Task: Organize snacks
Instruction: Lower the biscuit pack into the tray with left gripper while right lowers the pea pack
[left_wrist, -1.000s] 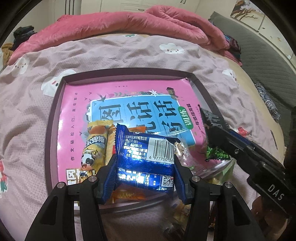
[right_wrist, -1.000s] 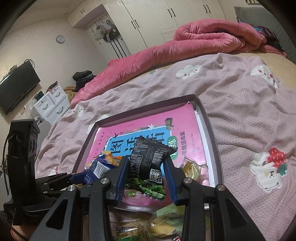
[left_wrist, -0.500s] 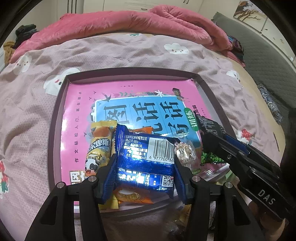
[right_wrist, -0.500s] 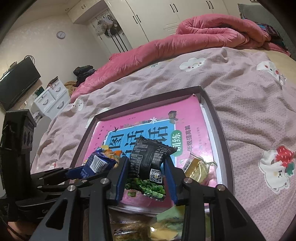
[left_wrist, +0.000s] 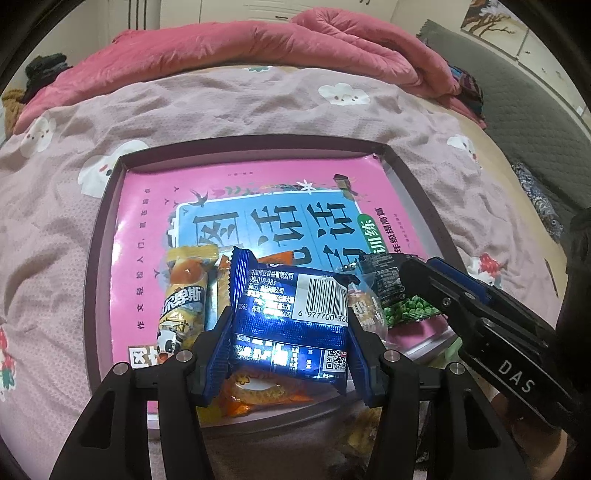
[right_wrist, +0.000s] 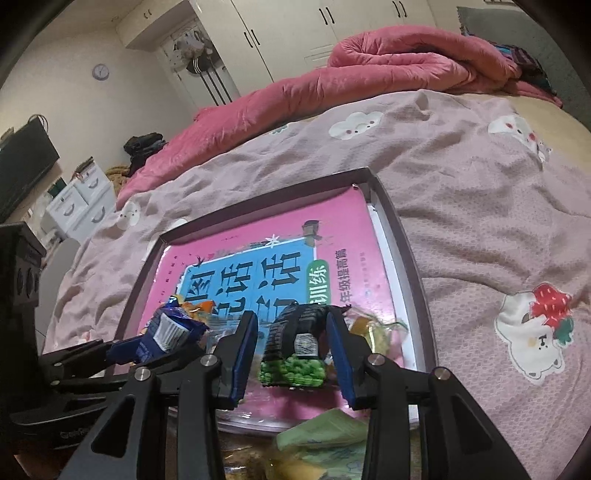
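My left gripper (left_wrist: 288, 323) is shut on a blue snack packet (left_wrist: 280, 295) with a barcode, held just above the near end of the dark purple tray (left_wrist: 251, 142). To its right, my right gripper (right_wrist: 291, 319) is shut on a black packet of green peas (right_wrist: 295, 362), low over the tray's near right part. The same pea packet (left_wrist: 402, 306) shows at the right gripper's tip in the left wrist view. A pink and blue book (left_wrist: 258, 184) lines the tray. On it lie a yellow packet (left_wrist: 184, 295) and an orange packet (left_wrist: 258, 395).
The tray rests on a bed with a pale pink sheet (right_wrist: 480, 206); a rolled pink duvet (left_wrist: 240, 48) lies beyond it. A clear-wrapped sweet (right_wrist: 373, 328) sits in the tray's near right corner. Loose snacks, one pale green packet (right_wrist: 325, 432) among them, lie in front of the tray.
The right gripper has carried the pea packet left and lower, closer to the blue packet. The left gripper has kept still with its packet.
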